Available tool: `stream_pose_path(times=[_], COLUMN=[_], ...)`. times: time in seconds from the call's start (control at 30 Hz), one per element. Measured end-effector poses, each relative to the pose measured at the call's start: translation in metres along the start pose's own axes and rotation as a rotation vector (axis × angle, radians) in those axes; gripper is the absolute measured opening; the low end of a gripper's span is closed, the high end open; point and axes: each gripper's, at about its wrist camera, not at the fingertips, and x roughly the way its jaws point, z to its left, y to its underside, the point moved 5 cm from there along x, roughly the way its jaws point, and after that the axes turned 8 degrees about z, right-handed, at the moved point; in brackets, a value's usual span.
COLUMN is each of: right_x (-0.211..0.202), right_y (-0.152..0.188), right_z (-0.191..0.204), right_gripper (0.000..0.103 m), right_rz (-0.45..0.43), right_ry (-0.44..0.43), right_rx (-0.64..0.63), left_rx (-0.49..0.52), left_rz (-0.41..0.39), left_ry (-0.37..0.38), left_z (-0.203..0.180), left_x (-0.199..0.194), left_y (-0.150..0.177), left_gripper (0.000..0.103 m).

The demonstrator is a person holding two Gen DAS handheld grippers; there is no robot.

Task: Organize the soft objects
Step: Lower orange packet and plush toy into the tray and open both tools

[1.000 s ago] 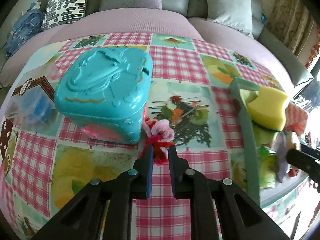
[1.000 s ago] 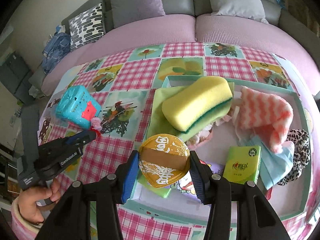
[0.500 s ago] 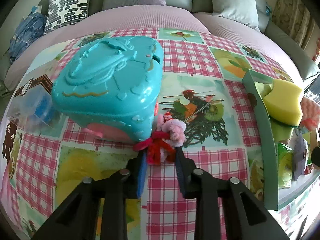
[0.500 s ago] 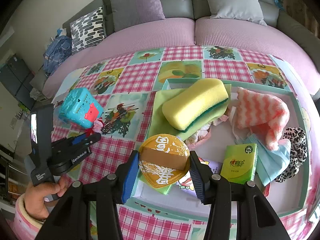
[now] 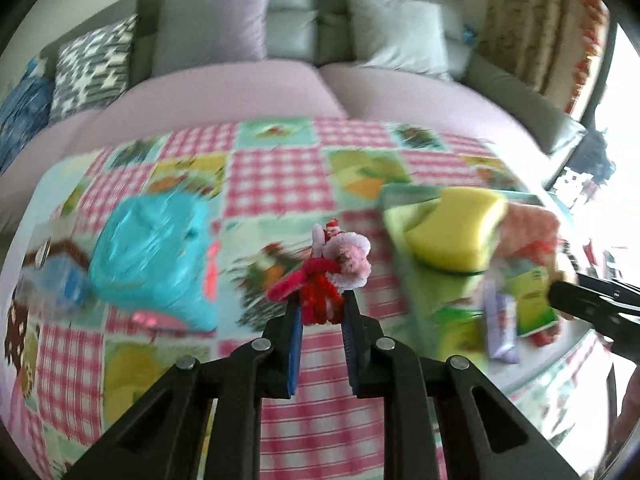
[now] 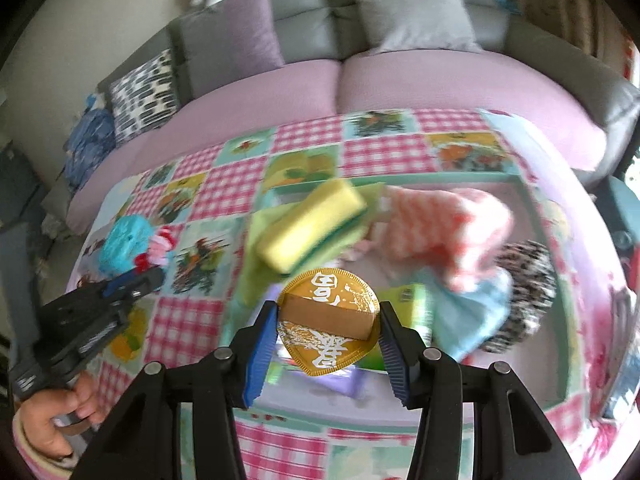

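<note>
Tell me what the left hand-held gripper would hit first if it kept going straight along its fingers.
Probably the checkered tablecloth. The left hand-held gripper, shut on the pipe-cleaner toy, points between the turquoise box and the tray. Blur makes depth uncertain.

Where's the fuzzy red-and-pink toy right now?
The fuzzy red-and-pink toy is clamped in the left gripper, lifted off the tablecloth between the teal case and the green tray.

gold packet (image 6: 329, 328): big white signs like Chinese writing, too bent to read | green box (image 5: 534, 305): a dark mark near the top, too blurry to read | left gripper (image 6: 150, 278): small white writing on its side, too blurry to read | no other words or numbers
</note>
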Motion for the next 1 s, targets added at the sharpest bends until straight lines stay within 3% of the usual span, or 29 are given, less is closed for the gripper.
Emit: stream_pose_path(times=[0.23, 0.53, 0.87, 1.0], right_x=[-0.004, 0.008, 0.024, 0.024], right_y=[0.009, 0.015, 0.023, 0.024], right_z=[-0.045, -0.052, -0.064, -0.064], right_gripper=[0.052, 0.052, 0.052, 0.053], right_rz=[0.008, 0.034, 0.071, 0.071], right_ry=[0.046, 0.032, 0.027, 0.026], right_rx=[0.093, 0.107, 0.139, 0.141], left_rx=[0.117, 0.267, 0.294, 0.291], left_rz=[-0.007, 0.018, 0.089, 0.092], left_ry=[0.084, 0.141, 0.134, 0.137], left_z=[-0.054, -0.123, -0.138, -0.138], left_x=[-0.005, 0.009, 0.036, 0.036], left_y=[-0.008, -0.014, -0.006, -0.005], left_gripper=[0.019, 0.019, 0.020, 0.029])
